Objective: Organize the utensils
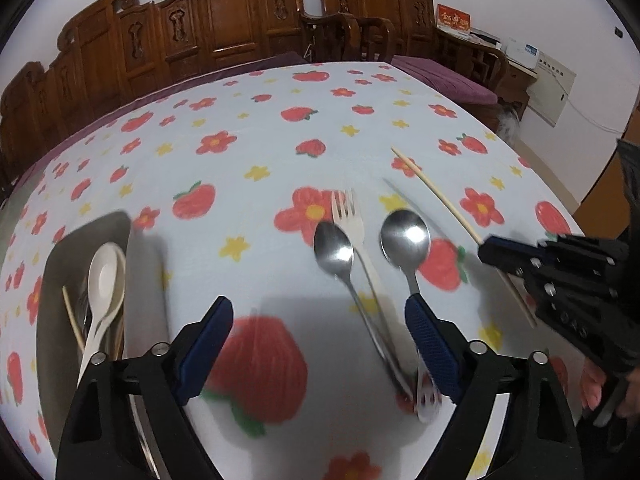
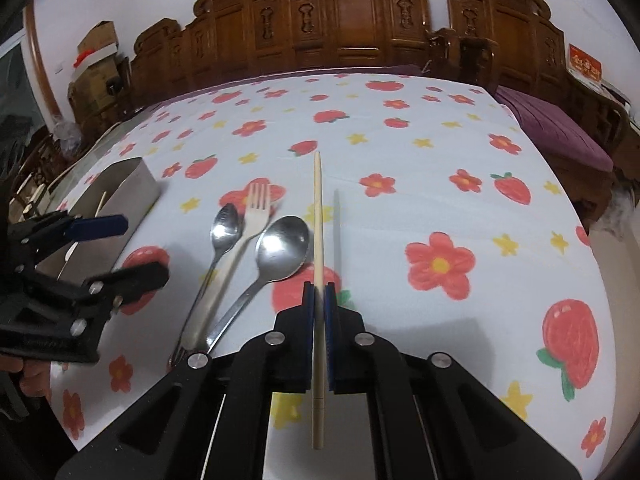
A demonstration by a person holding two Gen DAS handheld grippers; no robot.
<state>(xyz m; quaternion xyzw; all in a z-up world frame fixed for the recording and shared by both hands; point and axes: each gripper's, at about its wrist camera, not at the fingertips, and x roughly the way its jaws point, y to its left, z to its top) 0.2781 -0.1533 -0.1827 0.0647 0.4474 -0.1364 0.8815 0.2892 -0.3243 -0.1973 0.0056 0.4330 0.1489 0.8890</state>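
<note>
My right gripper (image 2: 319, 292) is shut on a wooden chopstick (image 2: 317, 232) and holds it just above the cloth; it also shows in the left wrist view (image 1: 490, 250) with the chopstick (image 1: 436, 194). My left gripper (image 1: 320, 320) is open and empty, above the cloth between the tray and the loose utensils. A small steel spoon (image 1: 333, 245), a cream plastic fork (image 1: 347, 210) and a larger steel spoon (image 1: 405, 236) lie side by side on the flowered tablecloth. A steel tray (image 1: 56, 256) at the left holds a white spoon (image 1: 105, 276), a chopstick and other utensils.
The table has a white cloth with red flowers and strawberries (image 2: 440, 160). Carved wooden chairs (image 2: 352, 20) line the far edge. A purple cushioned bench (image 2: 560, 132) stands at the right. Cardboard boxes (image 2: 96, 52) sit at the far left.
</note>
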